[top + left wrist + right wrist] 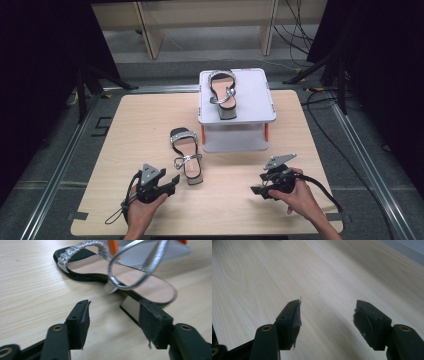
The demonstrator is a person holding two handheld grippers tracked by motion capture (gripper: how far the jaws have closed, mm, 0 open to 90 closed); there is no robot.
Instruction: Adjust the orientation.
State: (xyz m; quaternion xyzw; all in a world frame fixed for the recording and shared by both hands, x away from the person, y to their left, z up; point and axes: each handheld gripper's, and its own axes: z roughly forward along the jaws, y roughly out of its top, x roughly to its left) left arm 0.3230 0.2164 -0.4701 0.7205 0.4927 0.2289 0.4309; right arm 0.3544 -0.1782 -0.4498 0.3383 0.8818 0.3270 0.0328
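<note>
Sandal [120, 275] lies just ahead of gaping left tongs [113, 315].

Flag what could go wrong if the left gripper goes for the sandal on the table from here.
1. The left gripper is open at the block heel of the sandal on the table. The heel face looks glossy, so the jaws might slip.
2. The silver ankle strap loops loosely just above the jaws and could snag or get pinched.
3. The white shelf already holds the other sandal in its middle. Placing the second beside it may knock the first.
</note>
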